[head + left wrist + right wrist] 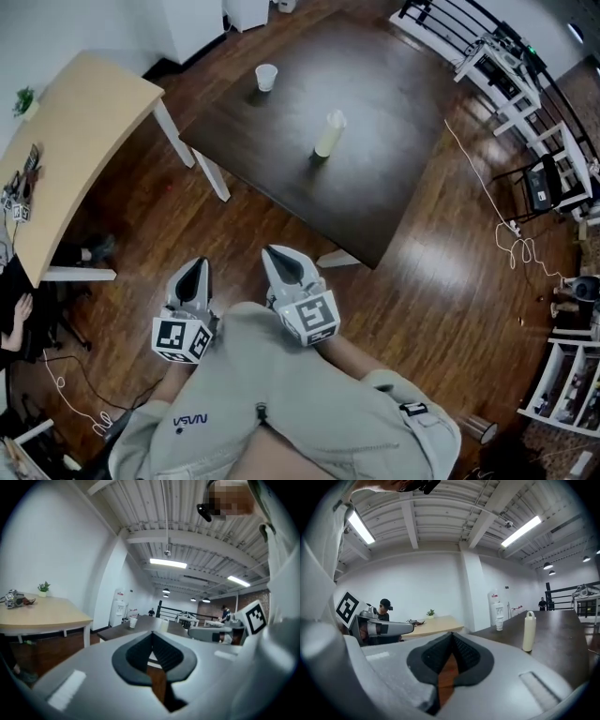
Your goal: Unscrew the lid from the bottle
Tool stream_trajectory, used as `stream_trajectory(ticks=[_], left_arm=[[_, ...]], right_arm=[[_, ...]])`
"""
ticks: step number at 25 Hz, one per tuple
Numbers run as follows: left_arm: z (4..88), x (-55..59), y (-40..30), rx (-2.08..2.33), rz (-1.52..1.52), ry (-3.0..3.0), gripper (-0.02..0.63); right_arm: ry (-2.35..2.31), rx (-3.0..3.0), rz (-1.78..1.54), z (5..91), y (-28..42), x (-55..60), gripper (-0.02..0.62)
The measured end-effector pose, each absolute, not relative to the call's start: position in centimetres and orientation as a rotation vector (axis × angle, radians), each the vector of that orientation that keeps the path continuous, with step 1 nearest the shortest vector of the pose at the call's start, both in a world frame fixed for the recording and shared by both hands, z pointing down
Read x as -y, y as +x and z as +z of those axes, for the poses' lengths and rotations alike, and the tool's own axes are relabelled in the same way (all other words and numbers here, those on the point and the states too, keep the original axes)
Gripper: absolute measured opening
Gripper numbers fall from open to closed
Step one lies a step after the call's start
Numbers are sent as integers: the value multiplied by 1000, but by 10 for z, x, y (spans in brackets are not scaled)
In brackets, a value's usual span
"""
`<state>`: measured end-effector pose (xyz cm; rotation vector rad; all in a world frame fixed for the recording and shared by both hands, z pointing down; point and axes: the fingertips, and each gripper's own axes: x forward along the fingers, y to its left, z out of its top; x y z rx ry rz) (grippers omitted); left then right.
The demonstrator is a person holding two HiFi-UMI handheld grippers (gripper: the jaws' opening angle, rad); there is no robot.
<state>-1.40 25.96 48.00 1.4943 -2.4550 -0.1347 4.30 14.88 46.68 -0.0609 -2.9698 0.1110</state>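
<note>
A pale cream bottle (pixel 329 134) with a lid and loop handle stands upright near the middle of the dark square table (pixel 394 141). It also shows in the right gripper view as the bottle (pixel 528 631), and the left gripper view catches the bottle (pixel 163 625) small and far off. My left gripper (pixel 195 268) and right gripper (pixel 278 255) hang side by side over the wooden floor, well short of the table. Both are shut with nothing between their jaws, as the left gripper (pixel 152 637) and right gripper (pixel 451 639) views confirm.
A white paper cup (pixel 266 77) stands at the table's far left part. A light wooden desk (pixel 75 141) with small items lies to the left. White racks (pixel 511 75) and cables (pixel 511 234) line the right side. A person (pixel 384 609) sits at the desk.
</note>
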Motion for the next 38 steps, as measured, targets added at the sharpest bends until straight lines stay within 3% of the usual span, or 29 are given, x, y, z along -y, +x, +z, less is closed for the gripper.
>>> stream_trajectory(ticks=[12,24,38], left_arm=[[472,-144,-49,2280,-72,1784,3],[457,-16,-139,1917,-84,2106,3],[509,76,-174,1612,142,2308,29]], right_arm=[[273,2967,121,470,23,-46,0],[668,2841,185,476,-41,43,7],[949,2599,273,545,-51,119,248]])
